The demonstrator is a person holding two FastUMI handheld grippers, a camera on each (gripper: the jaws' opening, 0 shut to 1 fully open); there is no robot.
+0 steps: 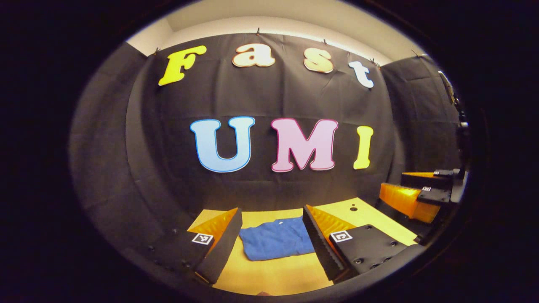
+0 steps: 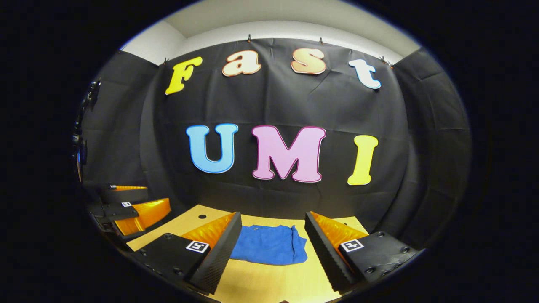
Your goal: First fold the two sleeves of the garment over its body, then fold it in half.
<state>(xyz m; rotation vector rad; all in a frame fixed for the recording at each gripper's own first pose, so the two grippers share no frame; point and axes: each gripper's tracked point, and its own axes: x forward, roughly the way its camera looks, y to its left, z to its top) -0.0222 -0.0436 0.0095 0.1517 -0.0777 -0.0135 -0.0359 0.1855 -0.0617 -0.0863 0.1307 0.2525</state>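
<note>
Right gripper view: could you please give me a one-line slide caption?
Open right gripper raised above a folded blue garment on the wooden table, left gripper alongside.

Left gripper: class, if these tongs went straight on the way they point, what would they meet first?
Probably the blue garment on the table, which lies between the open left gripper fingers; depth is uncertain.

Plain blue garment (image 1: 276, 239), one solid shade, no print, lying on a pale yellow wooden table (image 1: 273, 273). Small black-and-white square markers (image 1: 202, 239) sit on black gripper bodies. Behind, the booth wall cloth (image 2: 278, 105) is black; above it, cream.
</note>
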